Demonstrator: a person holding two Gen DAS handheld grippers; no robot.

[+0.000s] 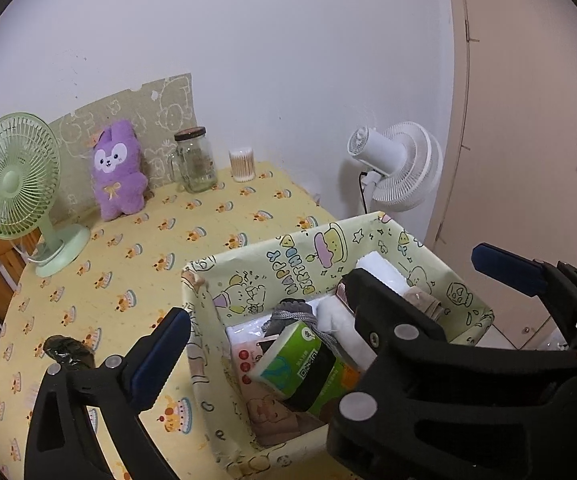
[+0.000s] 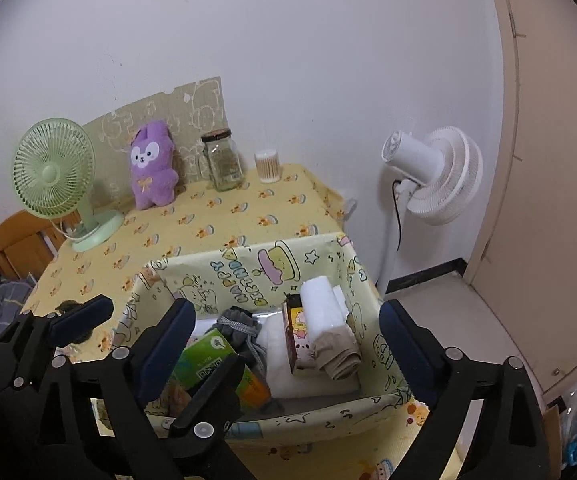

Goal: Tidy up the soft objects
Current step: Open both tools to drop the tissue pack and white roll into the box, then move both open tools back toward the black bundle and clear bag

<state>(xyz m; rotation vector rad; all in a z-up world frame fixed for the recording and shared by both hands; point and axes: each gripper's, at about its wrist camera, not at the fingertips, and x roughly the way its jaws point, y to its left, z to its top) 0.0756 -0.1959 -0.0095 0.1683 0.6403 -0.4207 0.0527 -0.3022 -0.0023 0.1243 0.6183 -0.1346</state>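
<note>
A cloth-lined basket (image 1: 304,256) (image 2: 248,264) printed with cartoons stands at the table's near right corner. Inside lie a green tissue pack (image 1: 288,364) (image 2: 204,356), a grey drawstring pouch (image 1: 288,312) (image 2: 240,324), white towels (image 2: 320,300), a beige folded cloth (image 2: 336,352) and a small pink box (image 2: 298,328). My left gripper (image 1: 312,312) is open over the basket's near left side, nothing between its fingers. My right gripper (image 2: 288,320) is open over the basket's middle, nothing between its pads; its left finger crosses the left gripper. A purple plush toy (image 1: 118,168) (image 2: 152,168) sits against the wall. A dark crumpled item (image 1: 68,350) lies left of the basket.
On the yellow tablecloth (image 1: 148,240) stand a green desk fan (image 1: 12,184) (image 2: 54,176), a glass jar (image 1: 194,160) (image 2: 222,164) and a tub of cotton swabs (image 1: 242,164) (image 2: 267,166). A white floor fan (image 1: 400,164) (image 2: 436,172) and a door (image 2: 548,160) are to the right. A wooden chair (image 2: 12,244) is at the left.
</note>
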